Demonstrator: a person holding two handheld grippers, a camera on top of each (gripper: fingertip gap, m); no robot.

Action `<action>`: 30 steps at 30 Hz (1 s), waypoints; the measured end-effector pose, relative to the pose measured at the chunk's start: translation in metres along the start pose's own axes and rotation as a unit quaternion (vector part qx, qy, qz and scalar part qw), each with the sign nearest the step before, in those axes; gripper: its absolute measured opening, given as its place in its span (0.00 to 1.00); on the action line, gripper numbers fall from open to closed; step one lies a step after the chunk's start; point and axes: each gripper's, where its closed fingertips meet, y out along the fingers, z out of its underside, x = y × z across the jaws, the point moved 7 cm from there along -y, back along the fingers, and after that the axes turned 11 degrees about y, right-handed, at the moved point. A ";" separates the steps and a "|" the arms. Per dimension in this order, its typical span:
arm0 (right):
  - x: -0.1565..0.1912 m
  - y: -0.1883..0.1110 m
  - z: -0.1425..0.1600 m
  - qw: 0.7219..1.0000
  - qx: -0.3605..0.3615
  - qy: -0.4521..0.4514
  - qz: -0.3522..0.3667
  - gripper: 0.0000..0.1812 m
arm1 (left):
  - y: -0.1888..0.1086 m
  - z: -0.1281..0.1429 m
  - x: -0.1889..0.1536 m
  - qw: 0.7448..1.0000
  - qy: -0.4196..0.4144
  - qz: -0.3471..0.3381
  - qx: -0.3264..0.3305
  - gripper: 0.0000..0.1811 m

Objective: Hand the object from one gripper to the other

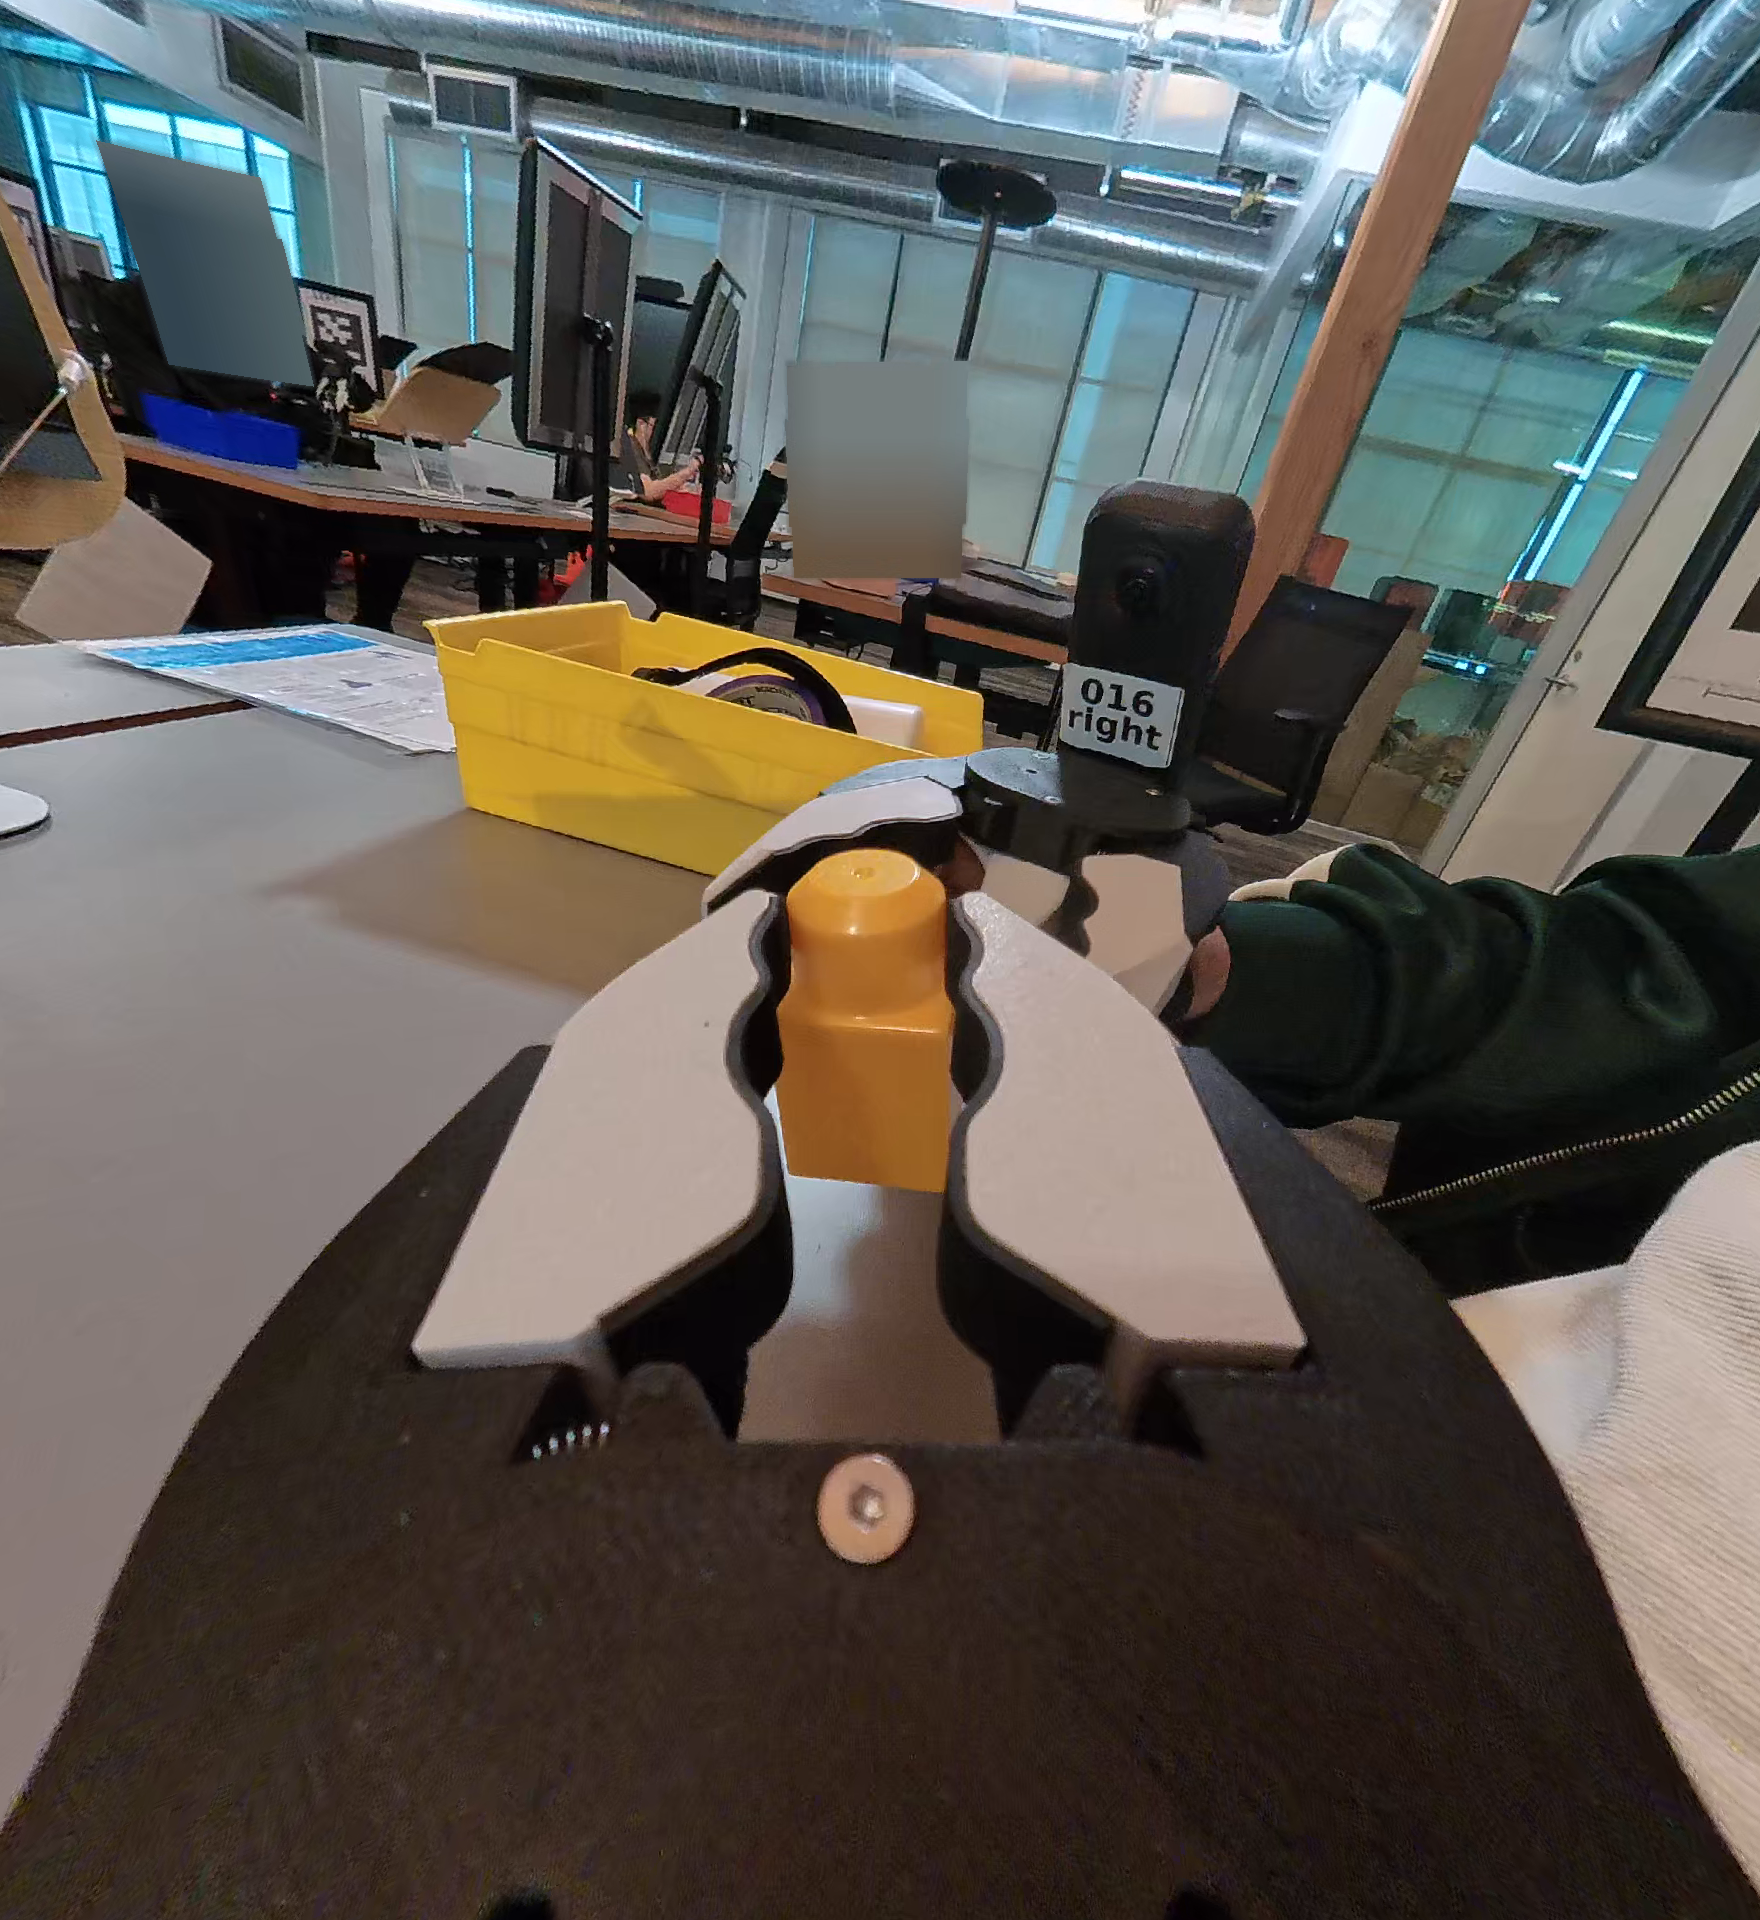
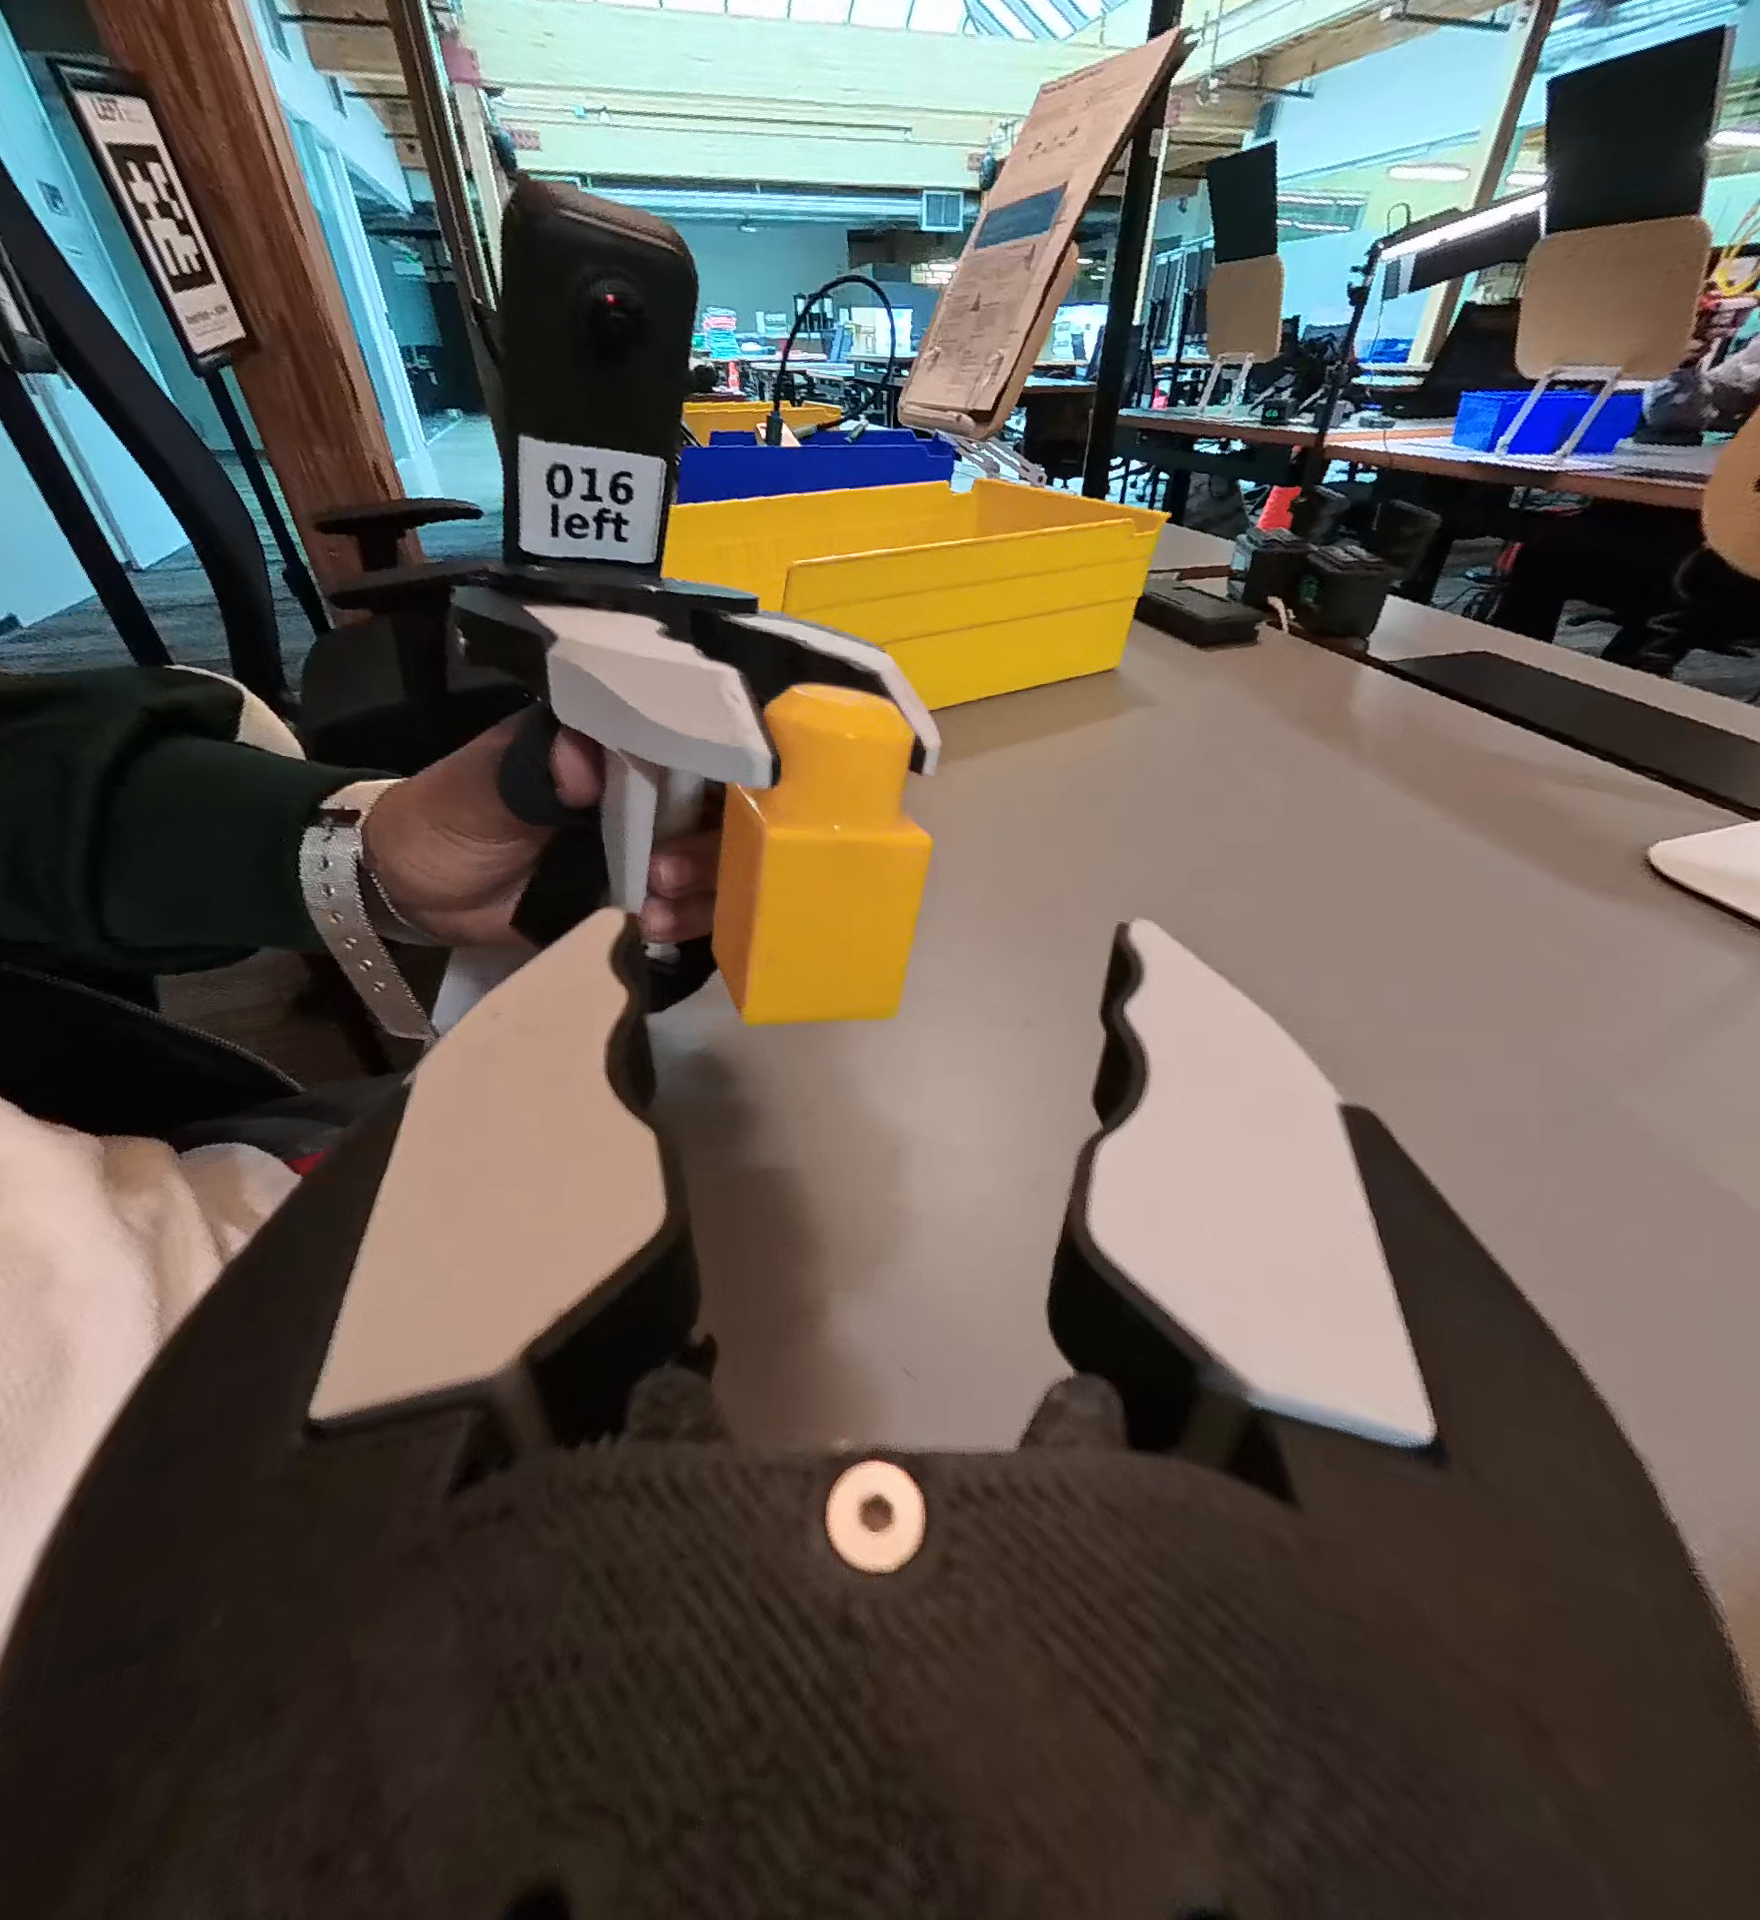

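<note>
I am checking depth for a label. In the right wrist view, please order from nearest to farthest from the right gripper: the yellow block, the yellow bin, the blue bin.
1. Yellow block: just ahead of the right gripper, slightly left.
2. Yellow bin: farther back on the table.
3. Blue bin: behind the yellow bin.

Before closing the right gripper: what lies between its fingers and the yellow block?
Nothing. In the right wrist view only bare grey table shows between the open right gripper and the yellow block, which the left gripper holds.
</note>
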 end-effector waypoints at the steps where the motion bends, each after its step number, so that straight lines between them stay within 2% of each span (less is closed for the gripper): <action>1: 0.000 -0.001 0.000 1.000 -0.002 0.001 -0.001 0.47 | 0.000 0.000 0.000 1.000 0.001 -0.001 0.001 0.15; 13: -0.002 -0.001 0.001 1.000 0.009 -0.006 0.013 0.42 | 0.002 0.004 0.000 0.999 0.021 -0.021 0.029 0.15; 25: -0.003 -0.001 0.001 1.000 0.011 -0.005 0.012 0.41 | -0.001 0.005 0.003 0.999 0.013 -0.021 0.023 0.15; 27: -0.001 -0.002 -0.001 1.000 0.001 0.006 -0.008 0.40 | 0.001 0.003 -0.001 1.000 0.014 0.011 0.004 0.15; 30: 0.002 -0.009 -0.010 0.993 -0.045 0.067 -0.081 0.37 | 0.003 0.000 -0.008 0.996 -0.004 0.084 -0.028 0.15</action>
